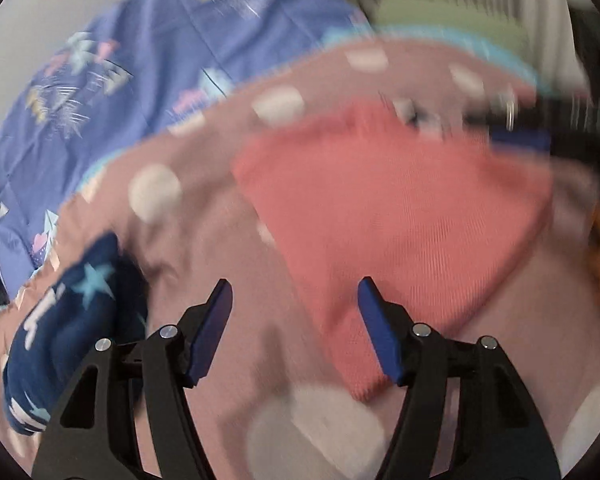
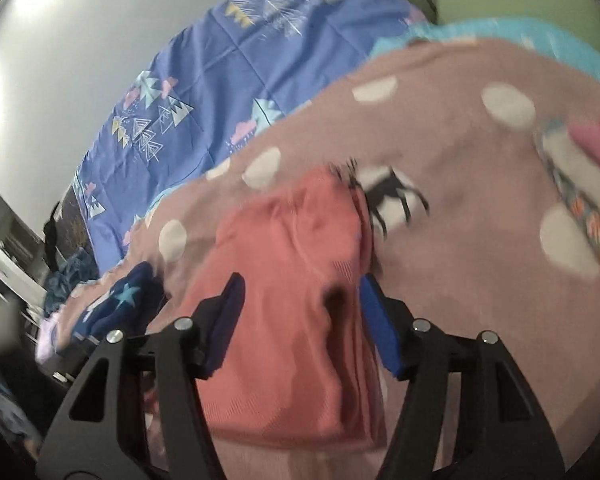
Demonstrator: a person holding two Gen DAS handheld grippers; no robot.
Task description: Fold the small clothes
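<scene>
Both views blurred. Pink garment (image 1: 396, 208) lies folded on dotted blanket (image 1: 204, 272), w/ a pointed corner toward the L gripper (image 1: 296, 292) and a straight edge running up-right; in R view the garment (image 2: 292, 280) shows stacked layers along its right edge and a dark fold pocket near the R gripper (image 2: 302, 286). L gripper: fingers (image 1: 218, 320) released, spread apart over blanket, garment corner under the right finger only, nothing pinched. R gripper: fingers (image 2: 228, 312) released too, straddling the garment w/o pressing it as far as blur allows. Open room: bare blanket right of the garment in R view, up to a grey patterned cloth (image 2: 572, 184) at the right edge; blanket edge w/ teal trim (image 2: 500, 32) farther back. Left side tighter: navy star cloth (image 1: 72, 320) sits just beside the L gripper's left finger, also seen lower left in R view (image 2: 116, 304). Beyond the blanket, blue sheet (image 1: 148, 64) w/ mountain and cloud print runs to a pale wall. Black deer print (image 2: 392, 192) on the blanket just past the garment's far corner. No readable writing or labels; white marks on navy cloth too blurred to read. Garment is coral-pink, fine ribbed knit, plain, no print visible.
</scene>
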